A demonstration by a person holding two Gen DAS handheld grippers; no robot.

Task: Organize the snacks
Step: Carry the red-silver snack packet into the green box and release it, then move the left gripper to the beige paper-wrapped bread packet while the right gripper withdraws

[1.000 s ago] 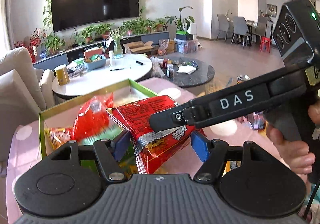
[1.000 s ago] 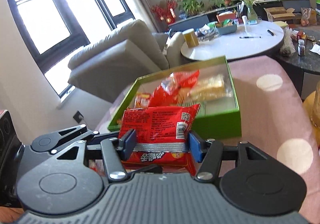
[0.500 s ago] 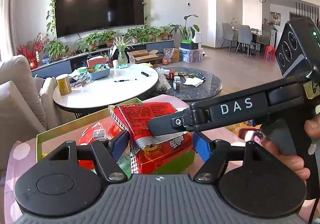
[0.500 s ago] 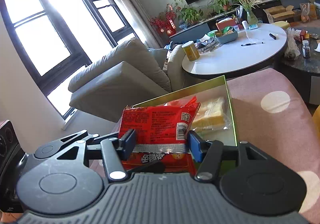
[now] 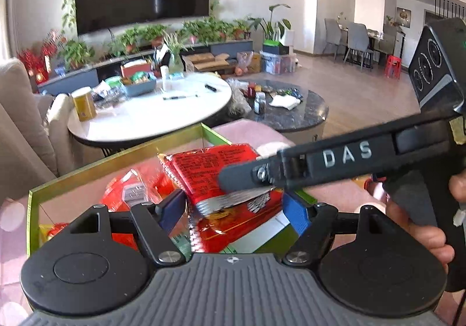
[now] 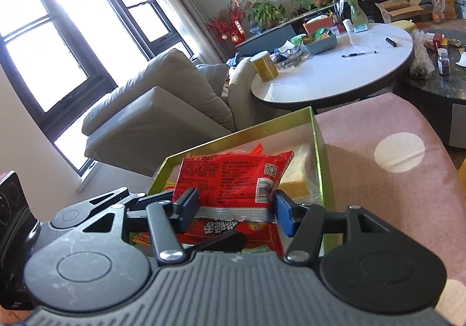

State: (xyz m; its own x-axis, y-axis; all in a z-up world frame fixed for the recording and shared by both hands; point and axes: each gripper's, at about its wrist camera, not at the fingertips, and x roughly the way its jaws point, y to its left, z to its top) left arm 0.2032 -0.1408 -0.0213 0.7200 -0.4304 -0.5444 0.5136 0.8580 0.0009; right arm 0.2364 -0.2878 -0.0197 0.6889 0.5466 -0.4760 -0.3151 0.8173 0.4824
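Observation:
A red snack packet (image 6: 233,177) hangs over the green-rimmed box (image 6: 238,134), and my right gripper (image 6: 236,209) is shut on its silver seam. In the left wrist view the same packet (image 5: 215,168) lies between the blue pads of my left gripper (image 5: 233,211). Those jaws are opening, and the pads stand just off the packet's sides. The right gripper's black finger (image 5: 262,174) crosses over the packet from the right. Another red packet (image 5: 131,195) and a clear-wrapped yellow cake (image 6: 297,177) lie in the box.
The box rests on a pink cloth with white dots (image 6: 378,166). Beyond it stand a white round table (image 5: 151,119) with a yellow can and pens, and a dark marble table (image 5: 291,116). A grey sofa (image 6: 163,110) is to the left. A person's hand (image 5: 422,227) holds the right gripper.
Both grippers have carried the red packet forward, from in front of the green box to over it. The left gripper's pads have spread a little wider around it.

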